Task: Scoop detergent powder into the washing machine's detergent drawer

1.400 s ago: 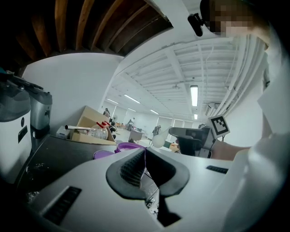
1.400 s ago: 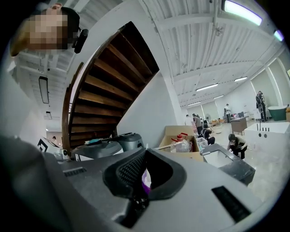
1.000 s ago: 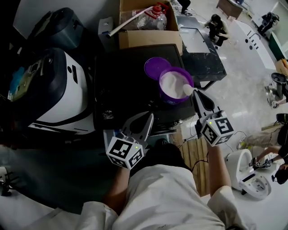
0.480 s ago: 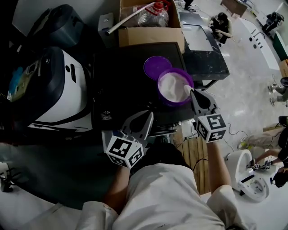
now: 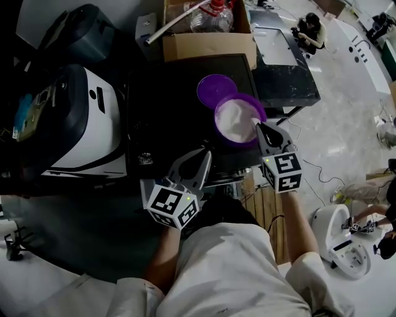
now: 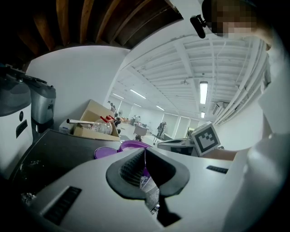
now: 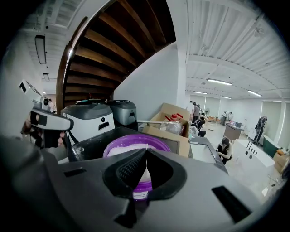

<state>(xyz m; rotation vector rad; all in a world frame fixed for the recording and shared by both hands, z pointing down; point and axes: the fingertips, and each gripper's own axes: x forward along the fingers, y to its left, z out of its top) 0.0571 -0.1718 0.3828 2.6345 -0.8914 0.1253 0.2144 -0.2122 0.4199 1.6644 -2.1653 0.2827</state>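
Head view: a person is standing at the near edge of a black washer [image 5: 164, 105], looking steeply down and holding one gripper in each hand.
Left gripper [image 5: 202, 155]: hovering over the washer's near edge, left of the tub and well apart from it. In the left gripper view [image 6: 145, 152] its jaws are pressing together at the tips.
Right gripper [image 5: 258, 127]: reaching over the tub's near right rim. The jaws are clamping narrow on a white scoop [image 5: 254, 122].
Right gripper view: the scoop [image 7: 143, 177] is showing white between the dark pads of the right gripper [image 7: 146, 151], with the tub [image 7: 136, 138] lying straight beyond the tips.
Tub [image 5: 217, 121]: purple and round, sitting open on the right part of the washer top.
Powder [image 5: 235, 117]: white, filling most of the tub. The scoop's end is dipping at the powder's near right edge.
Lid [image 5: 216, 90]: purple, lying flat on the washer top on the tub's far left side and touching its rim. In the left gripper view it [image 6: 105, 152] is showing left of the tub [image 6: 134, 145].
Box [image 5: 210, 42]: brown cardboard, standing open just beyond the washer's far edge.
Bottle [image 5: 211, 17]: clear with a red cap, lying inside the box.
Appliance [image 5: 77, 124]: white and black, standing left of the washer.
Far right: a person [image 5: 311, 28] is crouching on the pale floor, well apart from the washer.
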